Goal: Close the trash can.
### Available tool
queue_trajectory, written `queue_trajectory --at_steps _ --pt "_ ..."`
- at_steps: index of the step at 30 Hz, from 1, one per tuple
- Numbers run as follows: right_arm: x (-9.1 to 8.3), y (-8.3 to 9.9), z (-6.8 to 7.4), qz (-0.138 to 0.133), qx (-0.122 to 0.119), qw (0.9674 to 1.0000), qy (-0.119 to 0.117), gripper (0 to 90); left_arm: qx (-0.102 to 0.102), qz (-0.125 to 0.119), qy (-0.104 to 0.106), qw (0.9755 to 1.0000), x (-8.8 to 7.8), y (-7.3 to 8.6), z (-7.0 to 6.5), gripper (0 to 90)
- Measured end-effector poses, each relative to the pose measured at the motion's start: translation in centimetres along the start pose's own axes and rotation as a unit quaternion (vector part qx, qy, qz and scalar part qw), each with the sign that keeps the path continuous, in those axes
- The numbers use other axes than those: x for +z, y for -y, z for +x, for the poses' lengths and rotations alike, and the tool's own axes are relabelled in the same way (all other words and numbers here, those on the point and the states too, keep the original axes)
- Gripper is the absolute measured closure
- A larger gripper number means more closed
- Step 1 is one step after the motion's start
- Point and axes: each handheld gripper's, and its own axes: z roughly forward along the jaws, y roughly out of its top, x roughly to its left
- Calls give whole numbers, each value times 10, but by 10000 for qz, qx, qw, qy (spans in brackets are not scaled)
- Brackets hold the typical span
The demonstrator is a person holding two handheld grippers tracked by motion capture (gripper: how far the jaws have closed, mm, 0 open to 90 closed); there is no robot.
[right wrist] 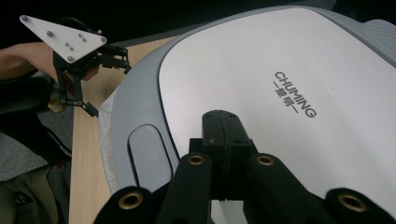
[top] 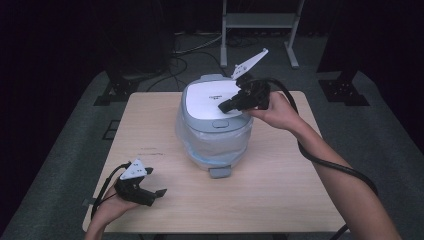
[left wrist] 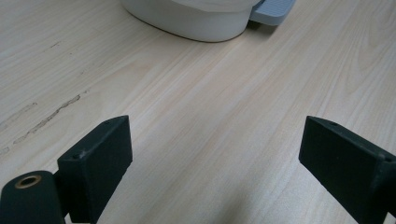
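Note:
A white and grey rice cooker (top: 212, 120) stands in the middle of the wooden table (top: 280, 190), its lid (right wrist: 280, 79) down. My right gripper (top: 226, 105) rests on top of the lid, jaws shut together with nothing between them; in the right gripper view its tips (right wrist: 225, 122) sit on the white lid panel near the grey lid button (right wrist: 145, 154). My left gripper (top: 152, 193) lies low at the table's near left corner, open, with bare wood between its jaws (left wrist: 212, 154). The cooker's base (left wrist: 187, 18) shows far ahead of it.
A grey tab (top: 220, 172) juts from the cooker's front base onto the table. A metal stand (top: 260, 22) is behind the table on the dark floor. A black cable (top: 330, 162) trails from the right gripper along the forearm.

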Motion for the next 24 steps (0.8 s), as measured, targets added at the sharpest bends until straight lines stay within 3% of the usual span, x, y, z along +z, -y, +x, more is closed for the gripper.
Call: queue_trajectory --at_steps 1,3,7,9,24 --pt "0 0 0 0 0 10000 0 865 0 0 0 10000 0 0 0 88" --pt "-2 1 -1 -45 149 9998 -142 743 4 6 4 10000 0 0 0 87" --pt "-14 10 -5 -307 263 9991 -147 694 0 24 5 10000 1 1 1 87" --pt "-29 19 -6 -482 289 9984 -102 674 9 44 19 10000 1 2 1 87" --pt "-63 58 -8 -362 610 9971 267 648 45 44 -3 10000 2 2 2 87"
